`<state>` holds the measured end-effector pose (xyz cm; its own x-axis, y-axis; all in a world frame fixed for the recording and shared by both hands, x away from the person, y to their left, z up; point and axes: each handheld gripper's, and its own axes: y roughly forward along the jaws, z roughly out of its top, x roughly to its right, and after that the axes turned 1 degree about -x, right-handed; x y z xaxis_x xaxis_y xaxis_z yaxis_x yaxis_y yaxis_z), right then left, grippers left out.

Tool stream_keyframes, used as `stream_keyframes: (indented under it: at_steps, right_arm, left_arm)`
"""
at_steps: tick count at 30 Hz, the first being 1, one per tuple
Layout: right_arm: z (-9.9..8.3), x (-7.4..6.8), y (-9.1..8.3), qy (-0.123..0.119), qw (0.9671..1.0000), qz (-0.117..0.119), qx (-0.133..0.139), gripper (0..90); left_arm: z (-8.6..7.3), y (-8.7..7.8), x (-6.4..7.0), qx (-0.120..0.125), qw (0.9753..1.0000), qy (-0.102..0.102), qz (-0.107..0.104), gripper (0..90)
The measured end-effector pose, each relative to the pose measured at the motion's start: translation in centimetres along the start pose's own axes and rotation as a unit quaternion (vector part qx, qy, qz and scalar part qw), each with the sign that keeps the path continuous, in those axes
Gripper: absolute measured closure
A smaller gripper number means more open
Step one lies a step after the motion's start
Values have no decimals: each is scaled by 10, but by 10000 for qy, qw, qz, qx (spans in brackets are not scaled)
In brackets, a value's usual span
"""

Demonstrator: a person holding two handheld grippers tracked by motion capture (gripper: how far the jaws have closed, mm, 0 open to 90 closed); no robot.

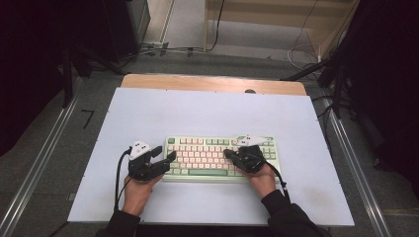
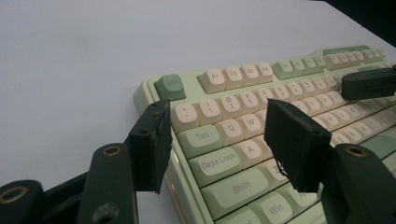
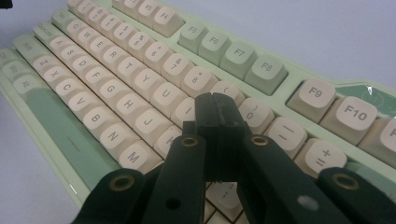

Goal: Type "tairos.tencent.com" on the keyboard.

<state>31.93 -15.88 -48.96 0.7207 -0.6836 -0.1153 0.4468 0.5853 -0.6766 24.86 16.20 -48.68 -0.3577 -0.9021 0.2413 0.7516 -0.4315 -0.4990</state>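
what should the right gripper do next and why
Probably press straight down. The right gripper is shut, its tip poised over the keyboard near the O and 9 keys, like a fingertip about to type. The left gripper is open at the keyboard's left edge.

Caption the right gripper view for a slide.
Right gripper, jaws shut, poised over the keyboard near the number row.
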Motion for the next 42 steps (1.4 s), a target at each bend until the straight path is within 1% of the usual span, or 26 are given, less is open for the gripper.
stream_keyframes:
  at_steps: [1,4,5,7,8,10,11,12,13,14,15,16,18,22,27,30,33,36,39,42]
  right_arm:
    - [0,0,-2,-22,10000,-14,81,872]
    - [3,0,-13,48,9991,31,424,756]
    - [4,1,-16,78,9987,14,506,697]
    - [4,3,-20,148,9980,-38,613,523]
    - [4,4,-22,204,9978,-66,635,452]
    - [4,8,-25,299,9970,-178,685,381]
    - [4,10,-27,357,9965,-227,718,354]
    - [4,12,-29,424,9959,-264,750,342]
    - [3,14,-31,493,9953,-282,786,337]
    - [3,16,-32,567,9947,-283,813,336]
    - [2,17,-33,624,9943,-267,825,336]
    - [2,18,-34,644,9942,-275,821,336]
    - [1,19,-34,651,9941,-304,812,338]
    - [0,19,-35,676,9938,-289,828,342]
    - [-1,19,-36,675,9938,-297,827,344]
    - [-2,20,-36,699,9937,-299,818,345]
    - [-4,20,-37,681,9940,-326,795,347]
    - [-6,20,-38,709,9938,-336,791,350]
    - [-8,21,-40,727,9935,-358,801,351]
    - [-10,22,-42,754,9932,-372,805,353]
  left_arm:
    - [0,0,0,3,10000,-3,2,423]
    - [0,0,-1,8,10000,-3,15,423]
    - [0,0,-1,4,10000,-5,11,423]
    - [0,0,0,0,10000,8,5,423]
    - [0,0,0,3,10000,22,0,423]
    - [0,0,1,-4,10000,60,-11,425]
    - [0,0,1,8,10000,73,-24,445]
    - [0,0,2,20,9999,103,-39,483]
    - [-1,-1,2,47,9999,127,-104,567]
    - [0,-2,2,67,9997,125,-214,679]
    - [1,-2,2,48,9992,94,-374,815]
    - [2,-2,3,24,9988,73,-474,900]
    - [3,-1,5,18,9984,126,-556,900]
    - [3,5,12,38,9979,266,-582,900]
    - [3,19,26,-171,9961,601,-624,900]
    - [3,27,33,-331,9953,746,-530,900]
    - [2,33,36,-476,9949,779,-439,900]
    - [3,36,35,-546,9948,766,-395,900]
    - [3,37,34,-637,9948,721,-347,900]
    - [3,38,32,-693,9948,650,-366,900]
